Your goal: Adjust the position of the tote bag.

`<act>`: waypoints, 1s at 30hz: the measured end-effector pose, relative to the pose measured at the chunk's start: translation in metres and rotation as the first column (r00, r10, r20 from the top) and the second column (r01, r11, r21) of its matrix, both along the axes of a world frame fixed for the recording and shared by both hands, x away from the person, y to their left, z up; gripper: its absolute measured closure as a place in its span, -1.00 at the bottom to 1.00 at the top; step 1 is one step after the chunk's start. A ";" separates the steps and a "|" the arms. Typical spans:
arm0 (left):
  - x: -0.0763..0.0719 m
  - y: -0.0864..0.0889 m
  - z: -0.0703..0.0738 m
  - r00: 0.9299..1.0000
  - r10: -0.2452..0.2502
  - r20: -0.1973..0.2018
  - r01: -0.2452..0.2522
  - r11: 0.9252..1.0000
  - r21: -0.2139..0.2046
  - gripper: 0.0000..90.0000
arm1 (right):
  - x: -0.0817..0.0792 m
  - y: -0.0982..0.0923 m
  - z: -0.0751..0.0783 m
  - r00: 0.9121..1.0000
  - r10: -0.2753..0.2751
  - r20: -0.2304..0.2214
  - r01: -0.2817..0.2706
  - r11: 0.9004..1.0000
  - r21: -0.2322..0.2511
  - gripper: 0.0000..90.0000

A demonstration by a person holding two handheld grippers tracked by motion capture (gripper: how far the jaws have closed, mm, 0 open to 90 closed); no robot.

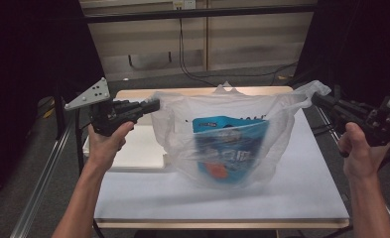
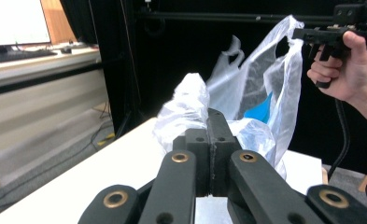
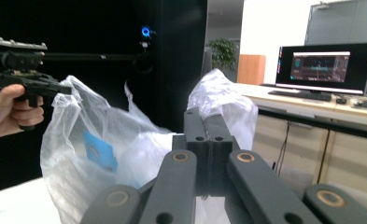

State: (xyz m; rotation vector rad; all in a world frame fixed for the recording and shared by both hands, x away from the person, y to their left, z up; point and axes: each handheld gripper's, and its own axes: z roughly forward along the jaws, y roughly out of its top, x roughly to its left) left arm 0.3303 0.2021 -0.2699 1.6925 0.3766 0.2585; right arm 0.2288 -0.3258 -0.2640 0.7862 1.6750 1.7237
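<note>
White-topped bench (image 1: 306, 188) in a dark-curtained room, grey floor around, pale panelled wall behind. Near edge: two forearms come in from the bottom of the high view, each hand on a pistol-style tool. Left gripper (image 1: 153, 105) sits over the left side of the bench, right gripper (image 1: 317, 99) over the right edge; both are clamped tight on opposite handles of a clear plastic bag (image 1: 277, 134), stretched between them above mid-bench. Bag bottom looks low over the bench top; touching or just off, can't tell, motion blur. Blue packet (image 1: 229, 148) inside the bag, upright, print unreadable through the film. Flat white slab (image 1: 138, 148) lies on the bench's left side, partly behind the left hand. Left gripper view: jaws pressed together with bunched film squeezed between them, the other hand and its tool up at far right pinching the far handle, a bit of blue showing through the film, a desk with a monitor (image 2: 15, 21) at far left. Right gripper view: same clamp on film, other tool at upper left, lit monitors (image 3: 323, 67) on a desk and a potted plant (image 3: 224, 52) beyond; the high view gives none of that office side. Far bench edge is hidden behind the bag.
</note>
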 end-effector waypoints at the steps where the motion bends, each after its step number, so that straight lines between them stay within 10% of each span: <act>1: 0.000 -0.001 -0.003 1.000 -0.005 -0.001 0.005 1.000 0.008 1.00 | 0.000 0.000 -0.003 1.000 0.001 -0.006 -0.001 1.000 0.001 1.00; 30: -0.007 0.016 -0.085 0.989 0.042 -0.140 -0.016 0.983 0.182 1.00 | -0.011 -0.017 -0.089 0.982 -0.024 -0.189 0.022 1.000 -0.011 1.00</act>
